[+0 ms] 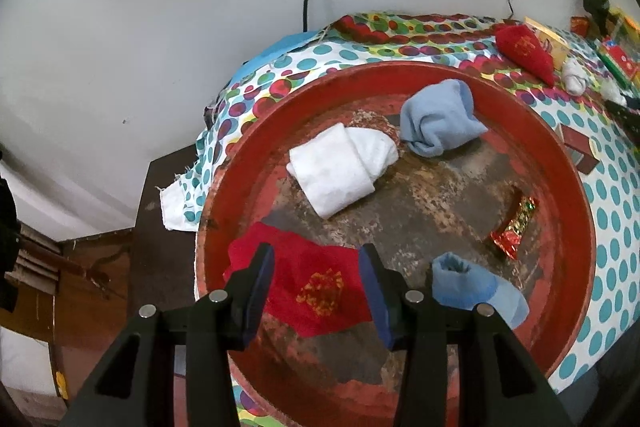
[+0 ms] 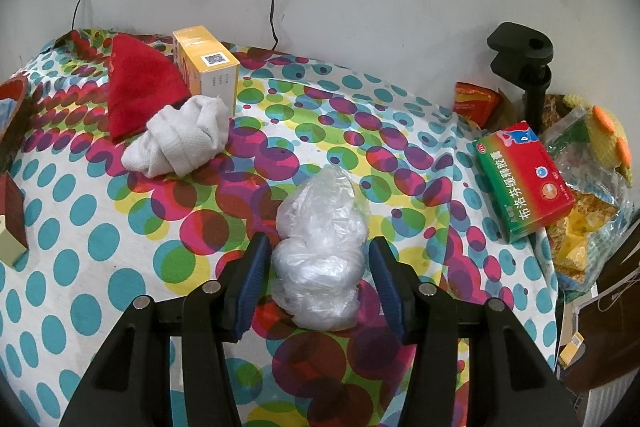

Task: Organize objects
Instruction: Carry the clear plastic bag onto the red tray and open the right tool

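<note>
Spotty tablecloth (image 2: 100, 243) | red tray (image 1: 568, 171): we count four socks, one candy | left gripper (image 1: 316, 291) apart over red sock (image 1: 316, 287) | right gripper (image 2: 316, 287) apart around plastic bag (image 2: 320, 243), maybe touching

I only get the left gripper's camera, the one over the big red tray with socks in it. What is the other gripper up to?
Observer: The right gripper is open, its fingers on either side of a crumpled clear plastic bag on the spotted tablecloth.
Operator: Any more socks over there?
Observer: Yes, a balled white sock lies beside a red sock.
Operator: Anything else nearby?
Observer: A yellow box stands behind those socks, and a red-and-green medicine box sits to the right.
</note>
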